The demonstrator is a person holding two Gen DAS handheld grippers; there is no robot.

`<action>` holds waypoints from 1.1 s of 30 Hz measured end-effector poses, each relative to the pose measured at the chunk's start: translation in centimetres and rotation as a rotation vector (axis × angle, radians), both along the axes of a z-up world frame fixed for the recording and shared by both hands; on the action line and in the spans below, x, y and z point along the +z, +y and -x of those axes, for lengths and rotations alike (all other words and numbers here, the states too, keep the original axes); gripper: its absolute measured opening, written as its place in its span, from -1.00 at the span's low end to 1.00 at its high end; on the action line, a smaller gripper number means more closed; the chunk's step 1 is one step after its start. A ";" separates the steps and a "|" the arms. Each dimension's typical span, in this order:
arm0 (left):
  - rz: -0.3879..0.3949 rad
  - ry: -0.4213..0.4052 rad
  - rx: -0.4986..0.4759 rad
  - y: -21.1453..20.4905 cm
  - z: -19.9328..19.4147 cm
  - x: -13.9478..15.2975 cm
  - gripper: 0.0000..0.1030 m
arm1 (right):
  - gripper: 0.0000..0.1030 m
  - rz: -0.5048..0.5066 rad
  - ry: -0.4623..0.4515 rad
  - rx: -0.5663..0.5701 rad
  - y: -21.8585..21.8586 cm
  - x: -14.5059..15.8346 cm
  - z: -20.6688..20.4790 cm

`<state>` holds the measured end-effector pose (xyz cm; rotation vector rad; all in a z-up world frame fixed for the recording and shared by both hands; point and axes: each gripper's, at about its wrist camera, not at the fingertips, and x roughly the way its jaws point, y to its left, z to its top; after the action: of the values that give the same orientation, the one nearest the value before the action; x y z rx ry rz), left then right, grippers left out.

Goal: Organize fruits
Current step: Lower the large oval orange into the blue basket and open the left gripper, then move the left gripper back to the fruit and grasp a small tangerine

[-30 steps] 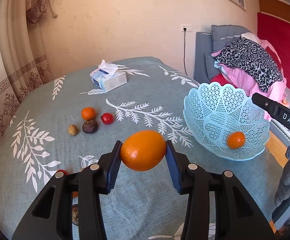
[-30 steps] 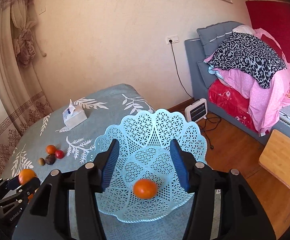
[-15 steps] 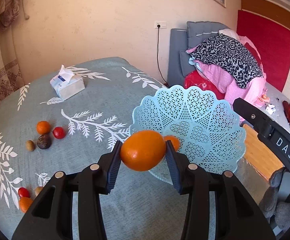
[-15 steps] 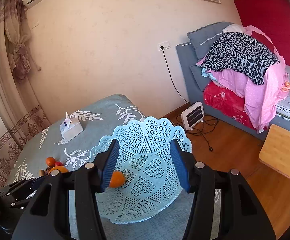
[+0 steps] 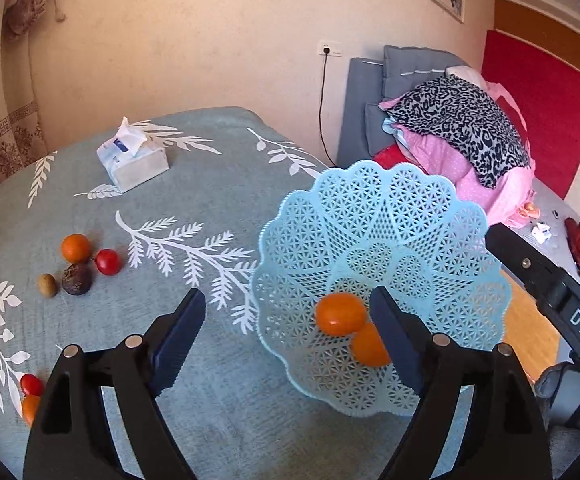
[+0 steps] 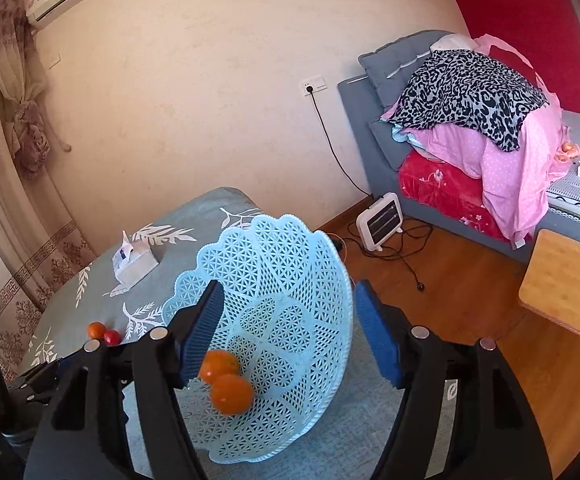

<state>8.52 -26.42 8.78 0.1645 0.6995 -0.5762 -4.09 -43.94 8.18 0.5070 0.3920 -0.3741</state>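
A light blue lattice basket (image 5: pixel 390 220) stands tilted at the table's right edge; it also shows in the right wrist view (image 6: pixel 281 264). Two oranges lie in it, one (image 5: pixel 340 314) above the other (image 5: pixel 370 346); the right wrist view shows them too (image 6: pixel 219 364) (image 6: pixel 231 394). My left gripper (image 5: pixel 290 336) is open and empty just in front of the basket. My right gripper (image 6: pixel 285 332) is open with its fingers on either side of the basket's near rim. On the cloth to the left lie a small orange (image 5: pixel 75 248), a red tomato (image 5: pixel 107 262), a dark fruit (image 5: pixel 77 279) and a brown fruit (image 5: pixel 47 285).
A tissue pack (image 5: pixel 131 160) lies at the back of the grey-green leaf-print tablecloth (image 5: pixel 193 184). A red tomato (image 5: pixel 31 384) and an orange fruit (image 5: pixel 30 408) sit near the front left edge. A bed with piled bedding (image 6: pixel 470 120), a heater (image 6: pixel 380 226) and a wooden stool (image 6: pixel 570 284) stand to the right.
My left gripper moved right to the basket, opened and let go of the large orange, which now lies in the basket with the other orange. The basket tilted more.
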 end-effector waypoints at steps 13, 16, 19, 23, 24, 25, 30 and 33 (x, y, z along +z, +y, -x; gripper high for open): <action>-0.004 -0.056 0.130 6.0 -2.6 1.5 0.76 | 0.36 0.058 0.028 0.054 2.8 0.1 -1.0; -0.017 -0.068 0.159 7.7 -3.7 1.7 0.76 | 0.36 0.083 0.036 0.073 3.8 0.1 -1.4; -0.020 -0.072 0.195 9.6 -4.9 2.0 0.76 | 0.36 0.102 0.042 0.098 4.8 0.2 -1.7; -0.032 -0.070 0.218 11.4 -6.4 2.1 0.76 | 0.36 0.122 0.055 0.139 6.2 0.3 -2.5; -0.034 -0.068 0.222 11.8 -6.8 2.1 0.76 | 0.36 0.126 0.058 0.151 6.6 0.3 -2.7; -0.038 -0.064 0.225 12.2 -7.3 2.0 0.76 | 0.36 0.131 0.062 0.163 7.0 0.3 -2.9; -0.049 0.005 0.249 14.1 -11.0 1.1 0.76 | 0.36 0.147 0.084 0.221 8.7 0.1 -3.9; -0.047 0.062 0.266 15.0 -13.3 0.5 0.76 | 0.36 0.156 0.093 0.243 9.2 0.0 -4.3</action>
<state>21.83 -11.40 9.24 0.0952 0.7812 -0.3119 0.25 -34.71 8.16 0.2856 0.5047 -0.1915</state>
